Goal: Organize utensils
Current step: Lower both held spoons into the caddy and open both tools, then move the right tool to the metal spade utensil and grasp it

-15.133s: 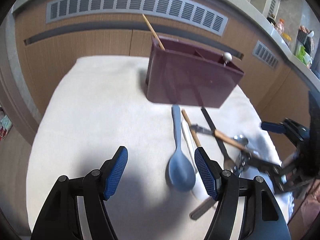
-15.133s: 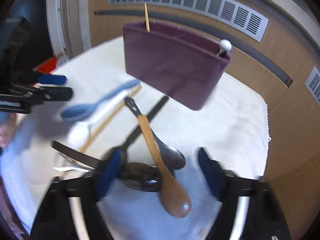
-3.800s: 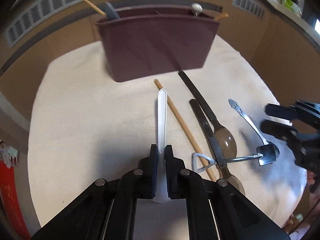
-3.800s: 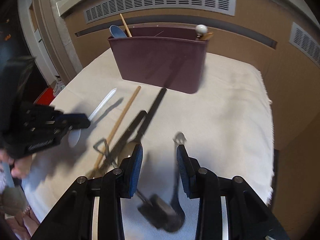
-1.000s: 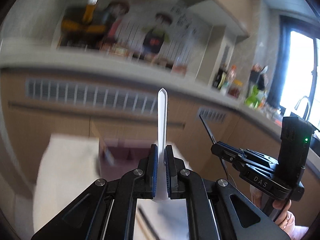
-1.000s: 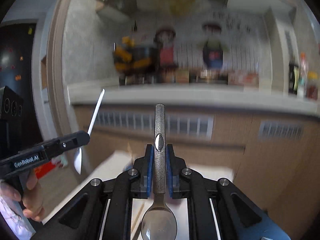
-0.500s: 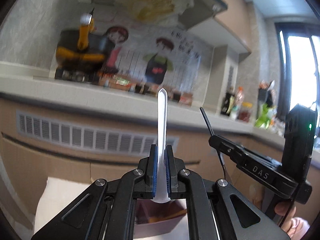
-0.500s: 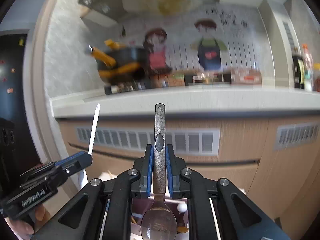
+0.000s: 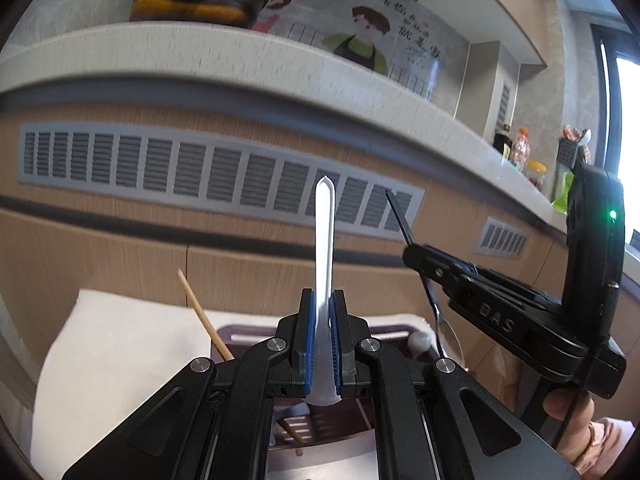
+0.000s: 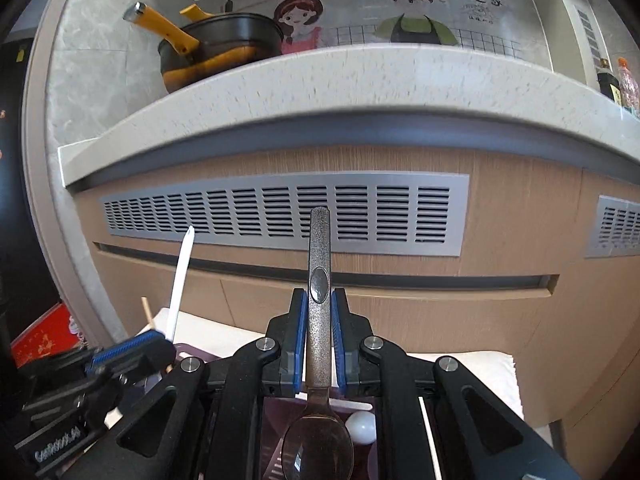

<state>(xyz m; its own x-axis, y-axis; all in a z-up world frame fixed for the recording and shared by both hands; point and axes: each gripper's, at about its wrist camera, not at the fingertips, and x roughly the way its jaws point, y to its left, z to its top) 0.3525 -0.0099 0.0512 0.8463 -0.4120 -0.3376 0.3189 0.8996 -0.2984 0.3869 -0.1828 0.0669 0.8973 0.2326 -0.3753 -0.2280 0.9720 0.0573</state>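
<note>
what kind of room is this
Most likely a home kitchen: a stone countertop carries a black pot with yellow handles, bottles stand near the wall, and wooden cabinets sit below.

Speckled white counter point(image 10: 360, 76) curves across the top, grey vent grille point(image 10: 280, 212) set in wood panelling beneath, cartoon mural point(image 10: 416, 12) above, bright window point(image 9: 628, 140) at far right.
</note>
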